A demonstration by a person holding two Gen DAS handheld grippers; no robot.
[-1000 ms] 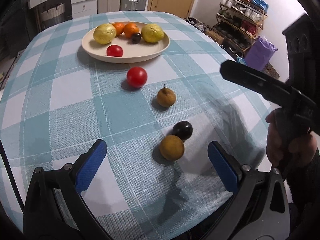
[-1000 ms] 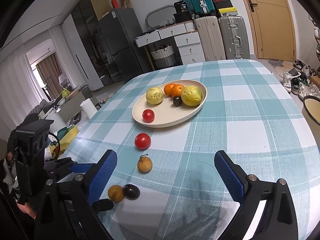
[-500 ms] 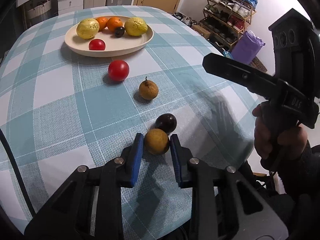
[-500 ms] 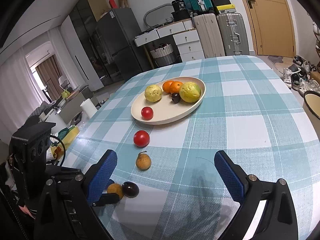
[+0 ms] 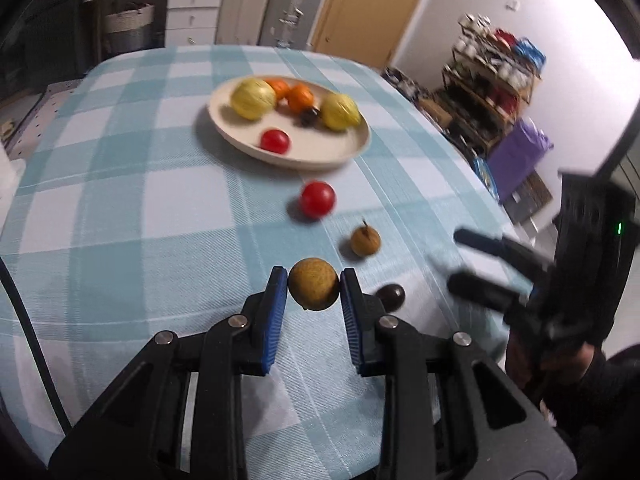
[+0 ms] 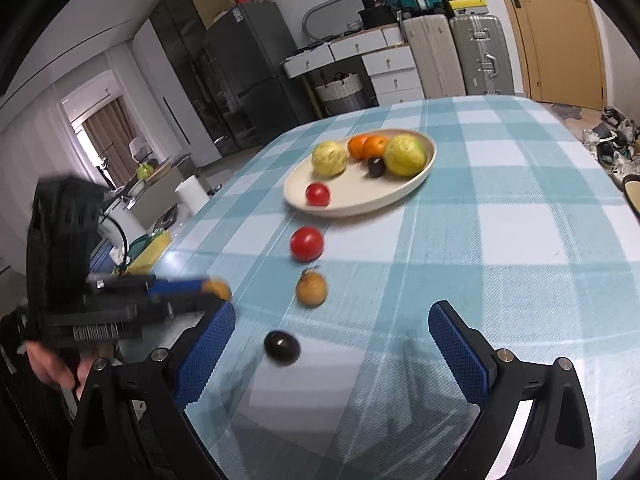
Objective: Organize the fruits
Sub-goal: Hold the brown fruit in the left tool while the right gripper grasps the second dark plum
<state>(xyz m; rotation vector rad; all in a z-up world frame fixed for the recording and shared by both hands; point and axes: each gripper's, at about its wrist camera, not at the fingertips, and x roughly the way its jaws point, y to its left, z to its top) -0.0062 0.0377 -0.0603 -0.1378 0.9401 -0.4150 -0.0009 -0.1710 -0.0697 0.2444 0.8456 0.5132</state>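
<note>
My left gripper [image 5: 313, 286] is shut on a round brown fruit [image 5: 314, 289] and holds it above the checked tablecloth; it also shows in the right wrist view [image 6: 216, 289]. On the cloth lie a dark plum [image 6: 282, 346], a small brown pear-like fruit [image 6: 311, 288] and a red tomato [image 6: 306, 243]. The cream plate [image 6: 400, 196] holds two yellow-green fruits, two oranges, a dark plum and a small tomato. My right gripper [image 6: 332, 344] is open and empty, just in front of the dark plum [image 5: 391, 295].
The table edge runs close on the left in the right wrist view, with a paper roll [image 6: 192, 194] and clutter beyond. A shoe rack [image 5: 496, 68] and purple bag [image 5: 520, 156] stand right of the table. Drawers and suitcases stand behind.
My left gripper closed on the brown fruit, then lifted it off the cloth toward the plate. My right gripper moved closer to the dark plum.
</note>
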